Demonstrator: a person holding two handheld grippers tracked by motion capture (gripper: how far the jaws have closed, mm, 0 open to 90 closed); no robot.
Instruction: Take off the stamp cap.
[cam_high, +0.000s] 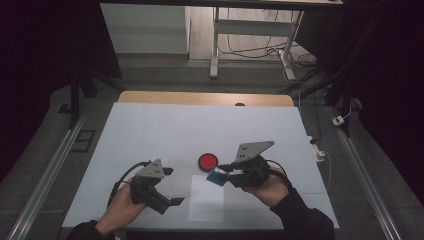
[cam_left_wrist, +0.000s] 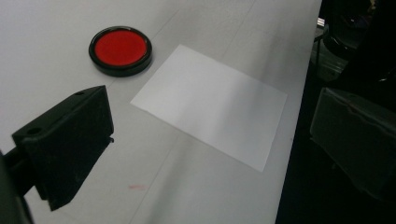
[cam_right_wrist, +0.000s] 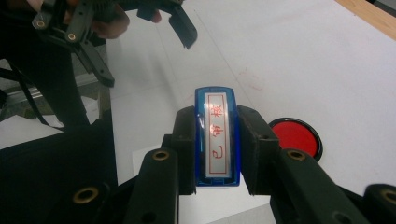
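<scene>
A blue stamp (cam_right_wrist: 217, 135) with a silver face and red characters sits upright between the jaws of my right gripper (cam_right_wrist: 217, 122), which is shut on it. In the high view that stamp (cam_high: 216, 176) hangs just above the far edge of a white sheet of paper (cam_high: 206, 200), held by the right gripper (cam_high: 221, 173). A round red ink pad (cam_high: 208, 161) in a black rim lies just beyond it. My left gripper (cam_high: 173, 186) stands open to the left of the paper, with nothing between its jaws. Its own view looks over the paper (cam_left_wrist: 210, 105) and the ink pad (cam_left_wrist: 120, 49).
The white table top (cam_high: 150, 135) has a wooden strip (cam_high: 205, 98) at its far edge. The paper lies close to the near edge. Beyond the table stand a white desk frame (cam_high: 250, 30) and cables on the floor. The right gripper view shows the left gripper (cam_right_wrist: 159, 18) farther off.
</scene>
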